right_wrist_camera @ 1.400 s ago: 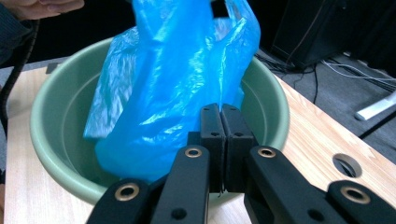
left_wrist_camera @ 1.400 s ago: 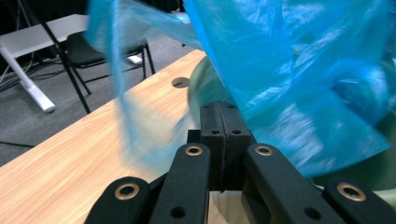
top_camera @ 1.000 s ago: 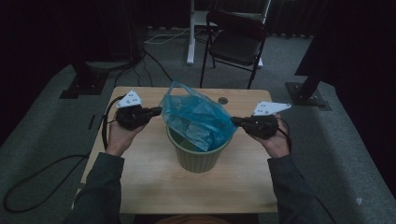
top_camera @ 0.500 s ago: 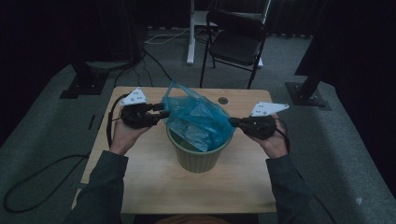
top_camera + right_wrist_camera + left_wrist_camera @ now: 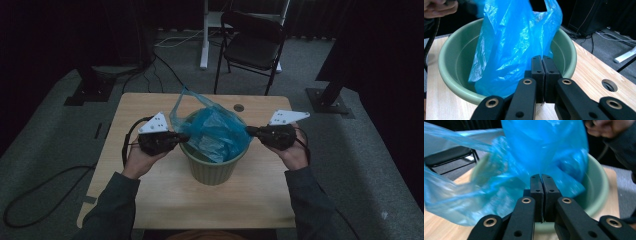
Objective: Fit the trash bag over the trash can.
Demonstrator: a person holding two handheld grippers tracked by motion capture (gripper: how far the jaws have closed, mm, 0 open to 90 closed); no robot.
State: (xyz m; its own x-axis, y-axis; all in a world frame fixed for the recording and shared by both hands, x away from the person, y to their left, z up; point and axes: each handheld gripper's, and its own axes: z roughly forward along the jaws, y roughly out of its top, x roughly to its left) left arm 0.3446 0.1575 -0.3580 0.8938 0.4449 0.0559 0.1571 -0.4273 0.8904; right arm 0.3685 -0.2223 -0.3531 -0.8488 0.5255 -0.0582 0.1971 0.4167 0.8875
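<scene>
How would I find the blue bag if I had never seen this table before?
Look at the wooden table and find the round green bin standing in its middle, between the person's two hands. The blue plastic bag sits inside the bin and puffs up above its rim. It is the one bright blue, crinkly, see-through thing there, with a handle loop sticking up at the back.

Both forearms reach in level, the left gripper (image 5: 176, 138) with jaws just snapped together again and the right gripper (image 5: 254, 131) with jaws pressed together, tips pointing toward each other.
</scene>
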